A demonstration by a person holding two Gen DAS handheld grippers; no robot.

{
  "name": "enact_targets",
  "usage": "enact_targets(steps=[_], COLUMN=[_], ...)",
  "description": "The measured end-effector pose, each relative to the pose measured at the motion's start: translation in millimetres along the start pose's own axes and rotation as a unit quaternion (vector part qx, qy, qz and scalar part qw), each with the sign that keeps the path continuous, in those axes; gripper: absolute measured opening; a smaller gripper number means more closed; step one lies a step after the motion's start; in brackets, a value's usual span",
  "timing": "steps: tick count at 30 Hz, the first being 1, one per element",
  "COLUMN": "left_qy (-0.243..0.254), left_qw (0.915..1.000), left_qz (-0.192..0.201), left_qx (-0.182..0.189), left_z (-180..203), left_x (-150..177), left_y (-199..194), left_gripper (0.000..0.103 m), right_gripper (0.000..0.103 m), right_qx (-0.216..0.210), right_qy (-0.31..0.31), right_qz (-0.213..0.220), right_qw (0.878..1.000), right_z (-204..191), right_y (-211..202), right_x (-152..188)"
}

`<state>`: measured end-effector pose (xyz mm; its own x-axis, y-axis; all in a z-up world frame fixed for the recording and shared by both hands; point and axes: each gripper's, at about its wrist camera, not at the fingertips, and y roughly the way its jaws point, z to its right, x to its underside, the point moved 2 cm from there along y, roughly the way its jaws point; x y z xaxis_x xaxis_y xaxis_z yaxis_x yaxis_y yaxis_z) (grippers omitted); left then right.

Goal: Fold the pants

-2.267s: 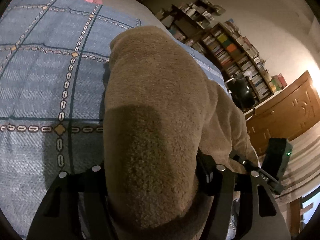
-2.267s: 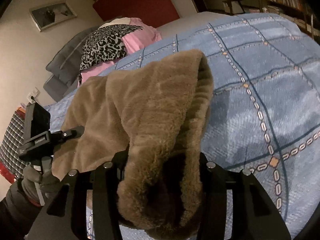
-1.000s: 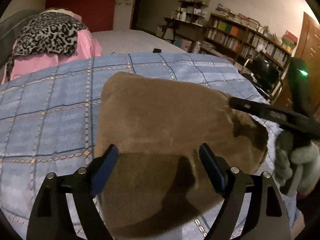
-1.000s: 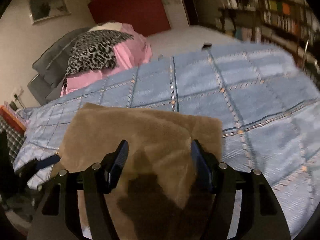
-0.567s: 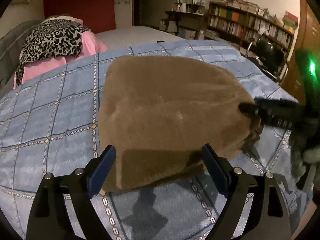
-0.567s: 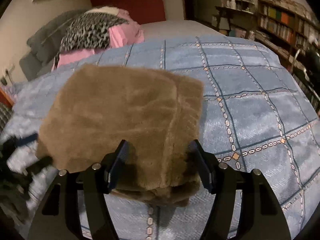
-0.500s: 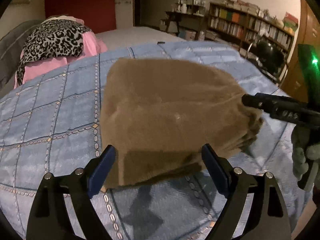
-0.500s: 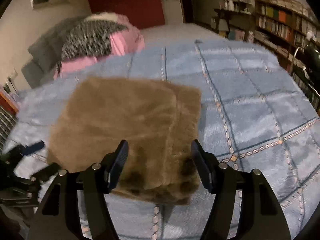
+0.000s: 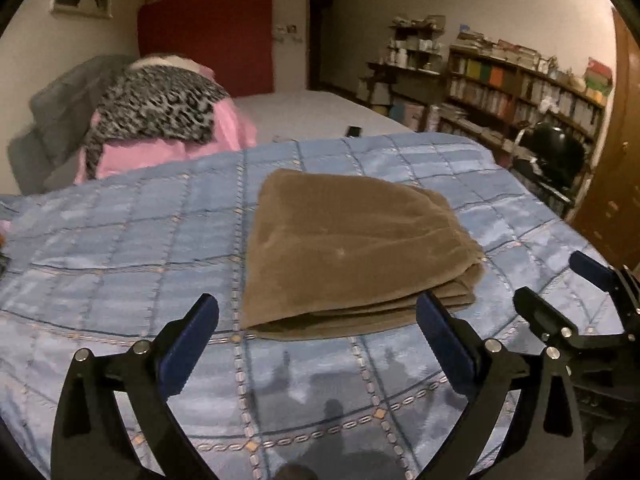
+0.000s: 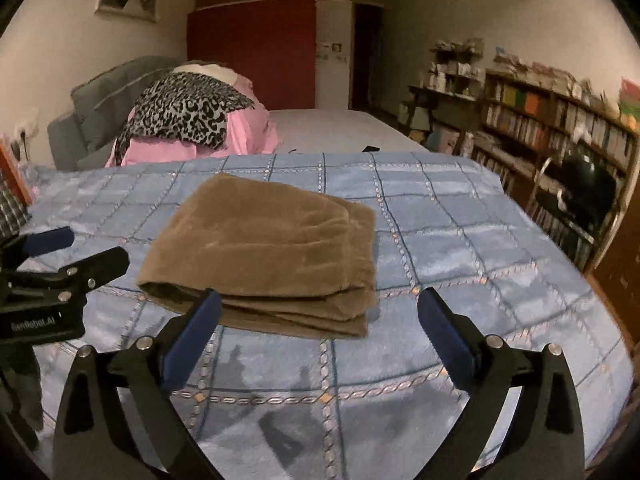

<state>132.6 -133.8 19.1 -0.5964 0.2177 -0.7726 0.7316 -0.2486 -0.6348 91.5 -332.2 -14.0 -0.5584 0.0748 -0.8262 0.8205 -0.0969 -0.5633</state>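
Observation:
The brown fleece pants [image 9: 352, 252] lie folded in a flat stack on the blue checked bedspread [image 9: 120, 260]. In the right wrist view the same pants [image 10: 272, 248] show their layered edge toward me. My left gripper [image 9: 316, 304] hovers just short of the near edge, jaws opening wide, nothing between them. My right gripper [image 10: 319, 298] hangs likewise before the pants, jaws opening and empty. Each gripper also shows in the other's view: the right gripper [image 9: 552, 280] at the right edge, the left gripper [image 10: 88, 246] at the left edge.
A heap of pink and leopard-print clothes [image 9: 160, 120] lies at the bed's far left. A small dark phone [image 9: 354, 131] rests on the white sheet beyond. Bookshelves [image 9: 520, 92], a black chair [image 9: 556, 156] and a wooden door [image 9: 616, 200] stand to the right.
Both grippers have let go of the pants and drawn back and up from them with jaws spread wider. The pants now rest folded on the bedspread.

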Motion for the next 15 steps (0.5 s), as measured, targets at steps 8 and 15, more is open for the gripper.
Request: enact_targets(steps=[8, 15], left_qy=[-0.001, -0.002], left_qw=[0.9995, 0.9992], left_qz=[0.012, 0.016], left_qx=[-0.028, -0.037], left_z=[-7.0, -9.0], left_x=[0.1, -0.6], left_y=[-16.6, -22.3], left_gripper=[0.098, 0.098], right_gripper=[0.100, 0.100], right_qx=[0.000, 0.001], right_qy=[0.028, 0.021], right_qz=[-0.001, 0.006], right_qw=[1.000, 1.000], right_z=[5.9, 0.7], right_y=[-0.8, -3.7], right_x=[2.4, -2.3])
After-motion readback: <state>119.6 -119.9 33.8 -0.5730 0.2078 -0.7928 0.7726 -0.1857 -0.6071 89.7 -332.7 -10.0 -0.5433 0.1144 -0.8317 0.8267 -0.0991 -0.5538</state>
